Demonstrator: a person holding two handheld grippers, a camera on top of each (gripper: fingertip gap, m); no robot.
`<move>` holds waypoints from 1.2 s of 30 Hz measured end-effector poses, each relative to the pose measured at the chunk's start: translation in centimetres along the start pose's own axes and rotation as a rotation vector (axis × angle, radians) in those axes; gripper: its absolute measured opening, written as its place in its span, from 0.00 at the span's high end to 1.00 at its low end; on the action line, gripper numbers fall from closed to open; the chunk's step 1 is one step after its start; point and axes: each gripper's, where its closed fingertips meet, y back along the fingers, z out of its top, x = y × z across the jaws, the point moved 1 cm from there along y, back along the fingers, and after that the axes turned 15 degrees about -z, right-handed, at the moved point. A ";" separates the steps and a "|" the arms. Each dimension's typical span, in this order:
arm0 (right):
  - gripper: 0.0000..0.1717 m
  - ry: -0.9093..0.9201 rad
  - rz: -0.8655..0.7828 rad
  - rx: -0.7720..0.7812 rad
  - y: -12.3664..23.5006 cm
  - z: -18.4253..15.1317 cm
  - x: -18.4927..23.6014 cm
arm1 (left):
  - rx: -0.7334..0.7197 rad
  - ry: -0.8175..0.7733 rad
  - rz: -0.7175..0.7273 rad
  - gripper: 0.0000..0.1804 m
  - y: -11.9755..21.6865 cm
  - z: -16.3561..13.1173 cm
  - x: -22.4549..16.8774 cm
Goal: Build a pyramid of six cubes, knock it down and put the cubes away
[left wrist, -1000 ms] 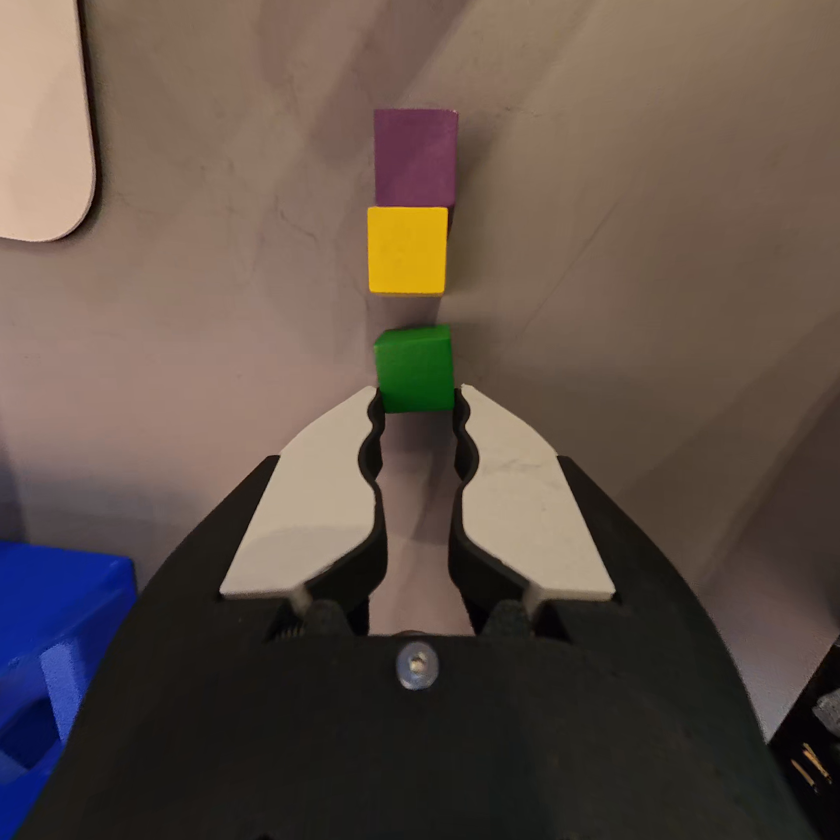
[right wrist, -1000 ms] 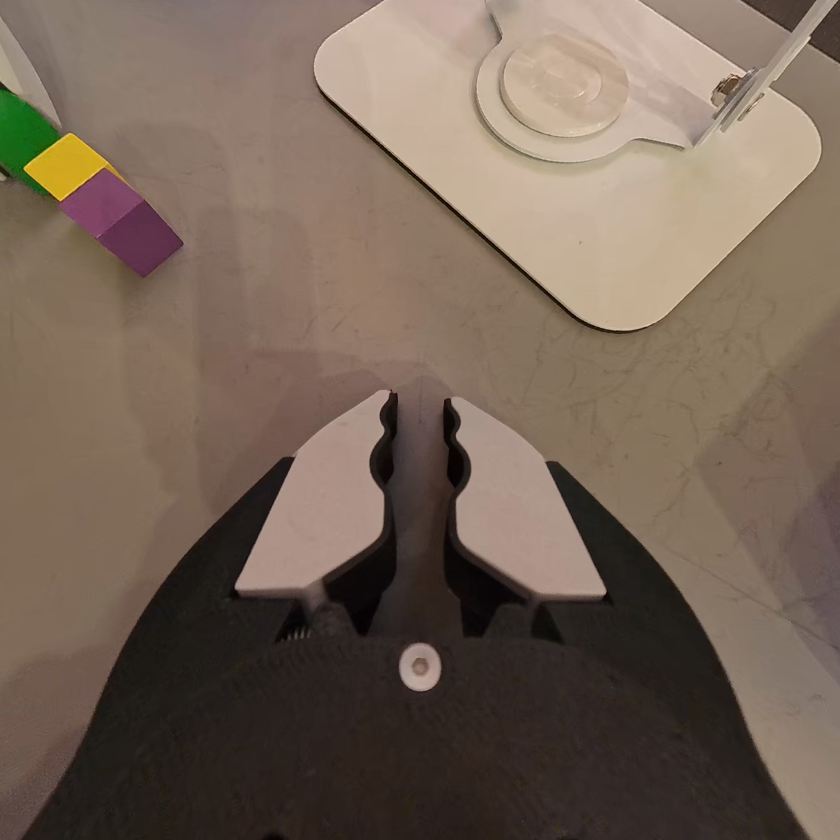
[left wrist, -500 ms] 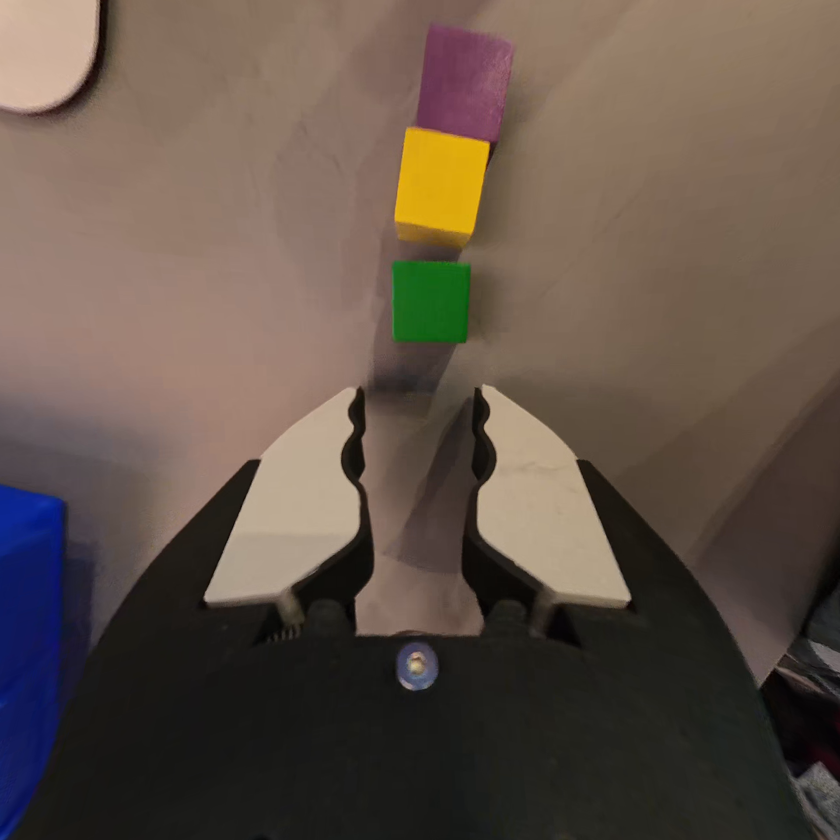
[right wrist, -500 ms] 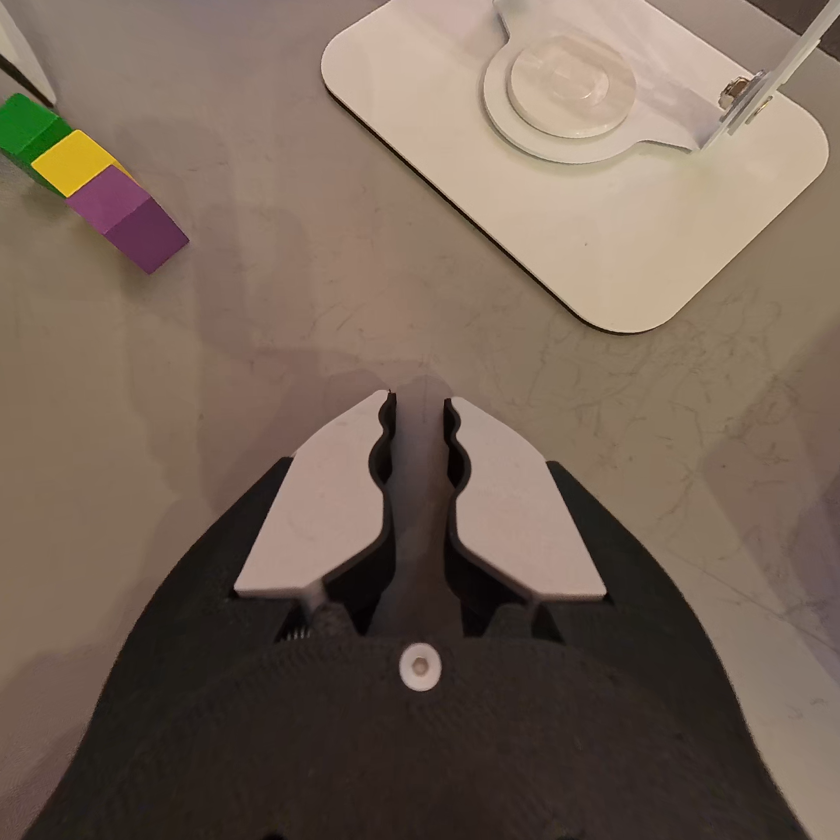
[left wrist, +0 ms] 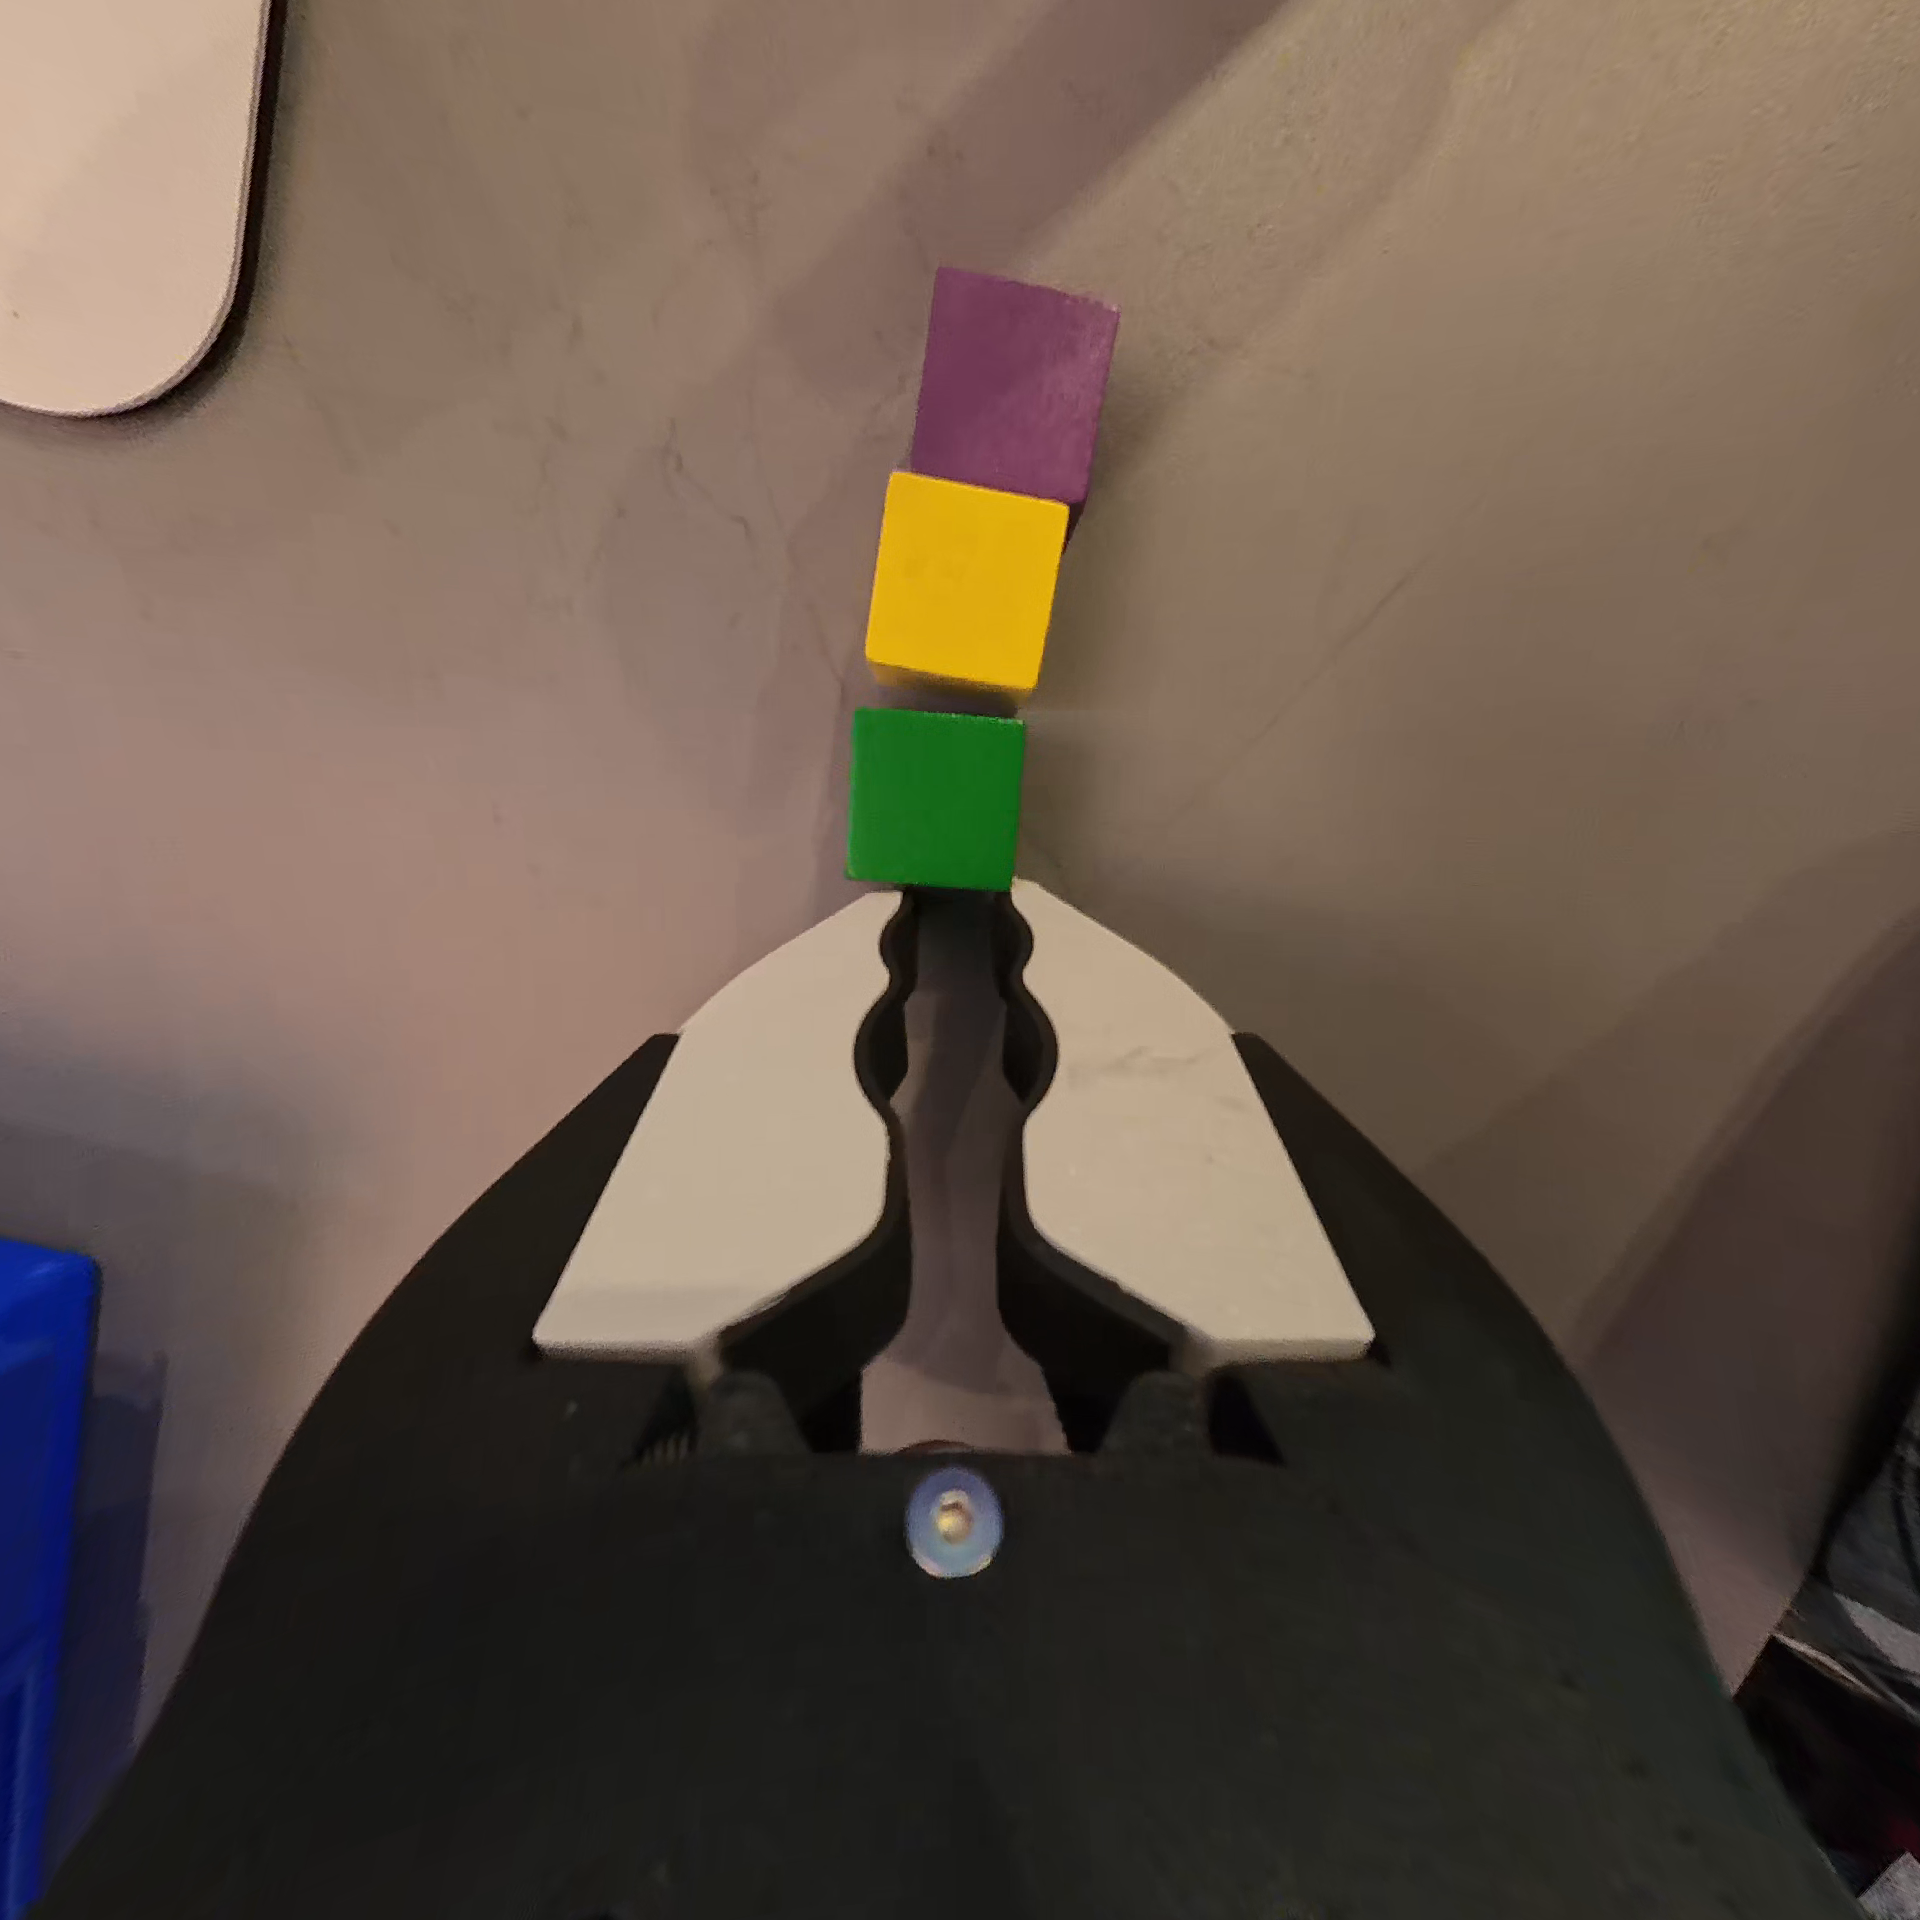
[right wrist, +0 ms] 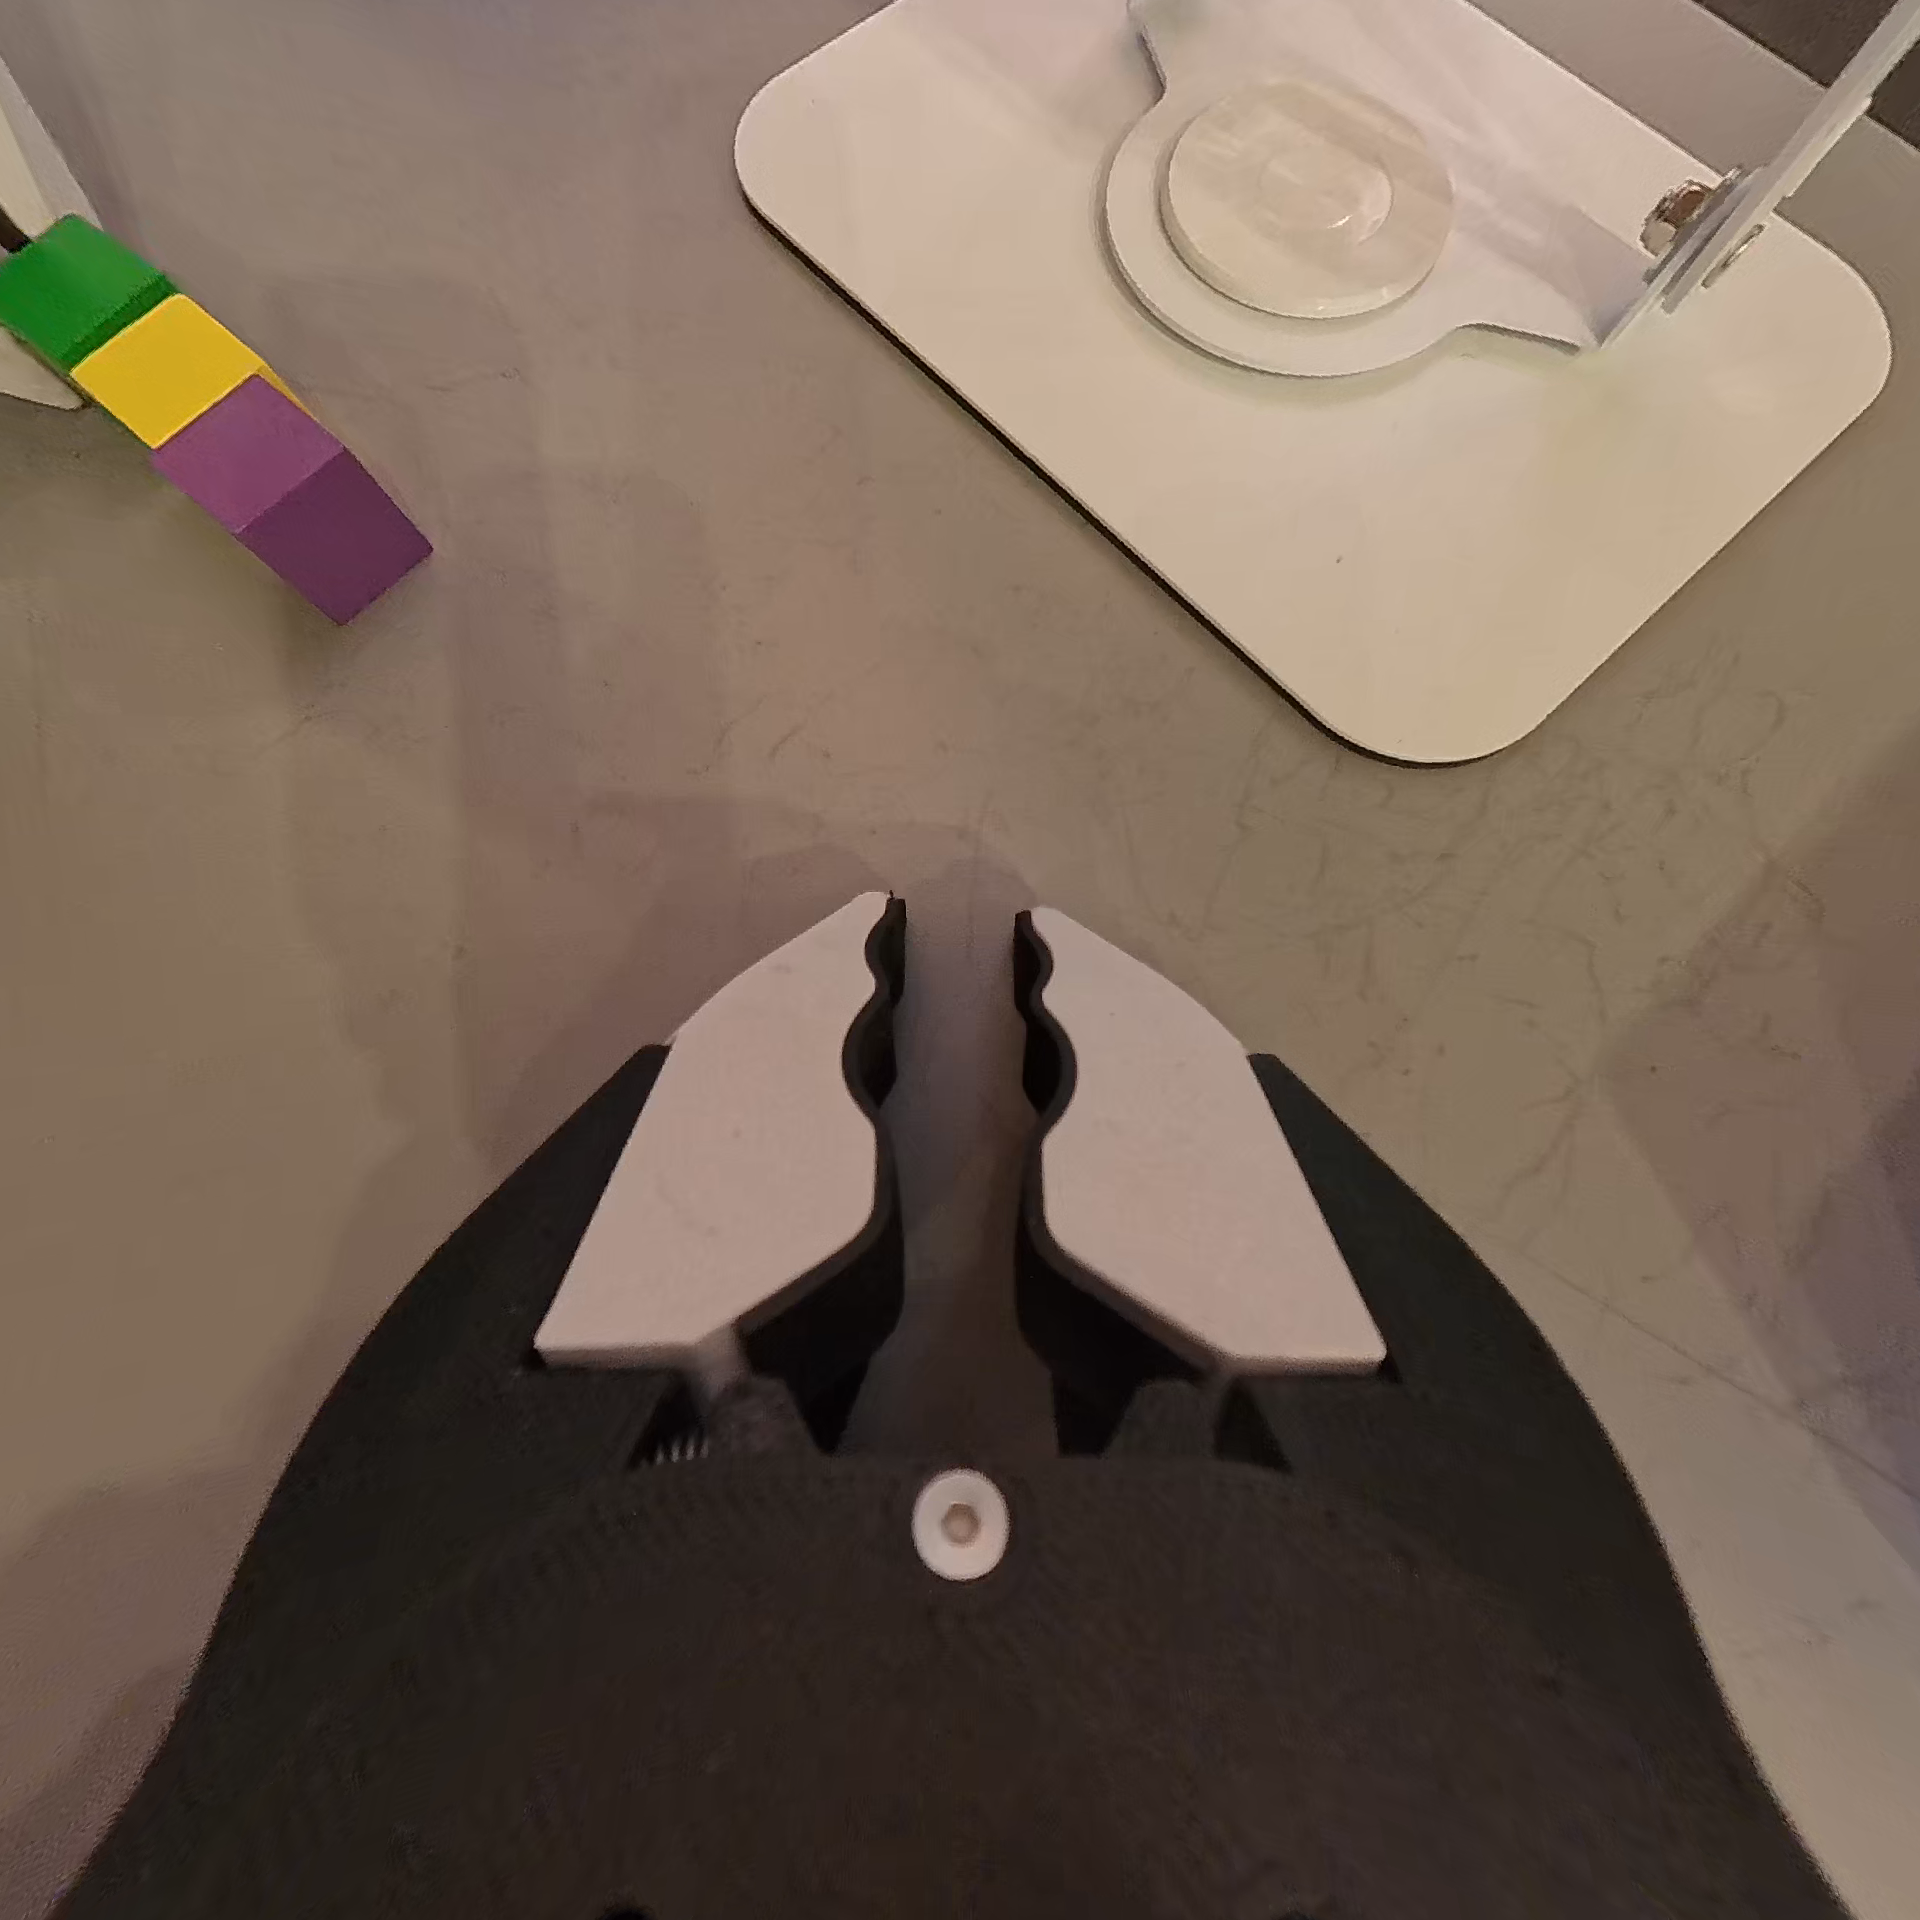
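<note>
Three cubes lie in a row on the grey table: green [left wrist: 933, 800], yellow [left wrist: 966, 582] and purple [left wrist: 1013, 384]. My left gripper [left wrist: 956, 904] stands right behind the green cube. Its jaws are narrowed to less than the cube's width, with the tips at the cube's near face and nothing between them. A thin gap separates green from yellow. In the right wrist view the same row sits at the far left: green [right wrist: 78, 286], yellow [right wrist: 166, 364], purple [right wrist: 281, 488]. My right gripper [right wrist: 958, 914] hovers over bare table, slightly open and empty.
A white base plate [right wrist: 1351, 520] with a round disc and a slanted bracket stands at the back right; its corner shows in the left wrist view [left wrist: 104, 208]. A blue bin [left wrist: 42, 1455] is at the lower left. The table edge runs along the right.
The left gripper let go of the green cube, drew back with wider jaws, then narrowed them and came up to the cube's near face. The right gripper has not moved.
</note>
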 end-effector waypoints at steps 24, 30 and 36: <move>1.00 0.194 0.416 -0.046 -1.4 4.5 10.6 | -0.090 0.038 -0.030 1.00 0.1 0.1 0.5; 1.00 0.201 0.419 -0.048 -1.6 4.8 10.9 | -0.089 0.026 -0.036 1.00 0.0 0.4 0.7; 1.00 0.207 0.422 -0.050 -1.7 4.9 11.2 | -0.088 0.022 -0.046 1.00 0.0 0.6 0.8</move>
